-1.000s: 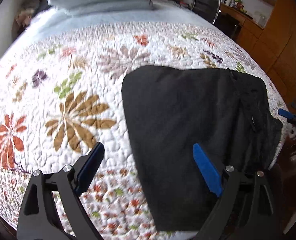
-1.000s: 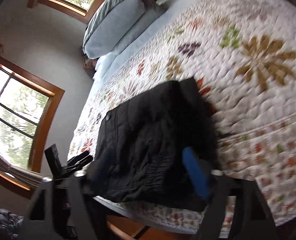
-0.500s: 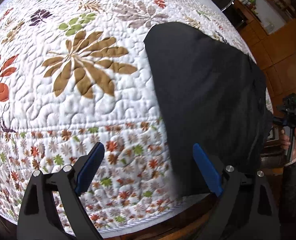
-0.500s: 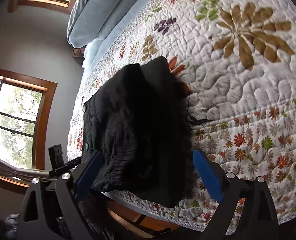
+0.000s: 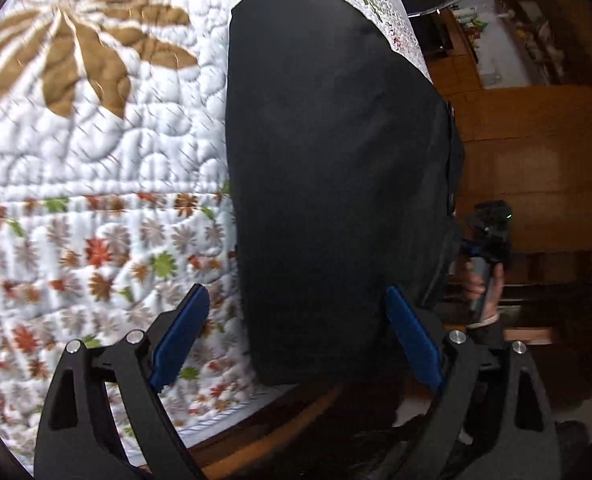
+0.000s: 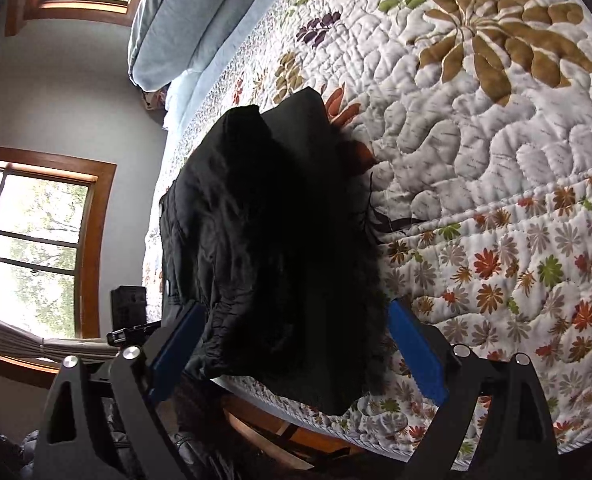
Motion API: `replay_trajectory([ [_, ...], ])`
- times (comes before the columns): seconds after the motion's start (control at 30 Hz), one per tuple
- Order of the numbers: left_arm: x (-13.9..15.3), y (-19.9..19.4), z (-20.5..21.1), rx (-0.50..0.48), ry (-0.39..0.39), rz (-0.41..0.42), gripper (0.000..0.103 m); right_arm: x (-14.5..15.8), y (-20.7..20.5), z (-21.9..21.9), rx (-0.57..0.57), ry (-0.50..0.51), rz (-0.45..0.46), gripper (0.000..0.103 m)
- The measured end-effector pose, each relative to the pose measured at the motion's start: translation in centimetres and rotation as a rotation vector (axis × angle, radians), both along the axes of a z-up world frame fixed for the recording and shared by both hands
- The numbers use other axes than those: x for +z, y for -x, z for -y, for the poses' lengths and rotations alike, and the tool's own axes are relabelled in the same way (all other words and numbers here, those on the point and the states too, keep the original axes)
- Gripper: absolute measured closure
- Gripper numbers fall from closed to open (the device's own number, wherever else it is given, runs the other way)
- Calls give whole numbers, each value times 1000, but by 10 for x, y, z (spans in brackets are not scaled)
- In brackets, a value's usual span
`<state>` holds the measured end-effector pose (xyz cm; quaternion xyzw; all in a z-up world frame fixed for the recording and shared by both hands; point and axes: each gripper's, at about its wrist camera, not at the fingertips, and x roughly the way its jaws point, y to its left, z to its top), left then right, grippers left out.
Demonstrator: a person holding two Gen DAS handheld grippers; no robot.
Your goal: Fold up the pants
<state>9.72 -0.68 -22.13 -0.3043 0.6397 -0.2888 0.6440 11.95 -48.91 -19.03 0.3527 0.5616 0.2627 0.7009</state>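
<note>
Bedroom: quilted floral bedspread [image 5: 96, 184] covers the bed, with a pale blue pillow [image 6: 176, 20] at the head, wood-framed windows [image 6: 40, 240] on one side and wooden cabinets [image 5: 535, 152] on the other.
Pants: black pants [image 5: 327, 168] lie folded into a compact block at the foot corner of the bed, the near edge hanging a little over the bedspread's border.
Layers: in the right wrist view the upper layers look rumpled and gathered, with a button [image 6: 160, 210] at the far edge; the left wrist view shows a smoother top face.
Handling: judged soft, light and limp; the cloth should slump and slide on itself, so a pinch needs to catch all layers at once.
Where to hold: the two near corners of the overhanging edge look best, one per claw, where cloth is free of the bed.
Left claw [image 5: 296, 336]: blue pads spread wide, empty, just short of the near edge.
Right claw [image 6: 292, 352]: pads likewise apart, straddling the rumpled near edge, not closed on it.
Risk: loose threads [image 6: 379, 216] and uneven layers may shift when lifted.
</note>
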Motion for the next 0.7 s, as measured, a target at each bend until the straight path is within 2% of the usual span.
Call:
replay_trajectory([
  [0.1, -11, -5, 6, 8, 100, -61, 21, -5, -4, -3, 6, -13, -12, 9],
  [0.43, -23, -13, 26, -2, 158, -116, 21, -16, -14, -17, 43, -48, -36, 4],
  [0.7, -22, -26, 29, -12, 148, -114, 24, -17, -23, -33, 84, -27, -37, 3],
])
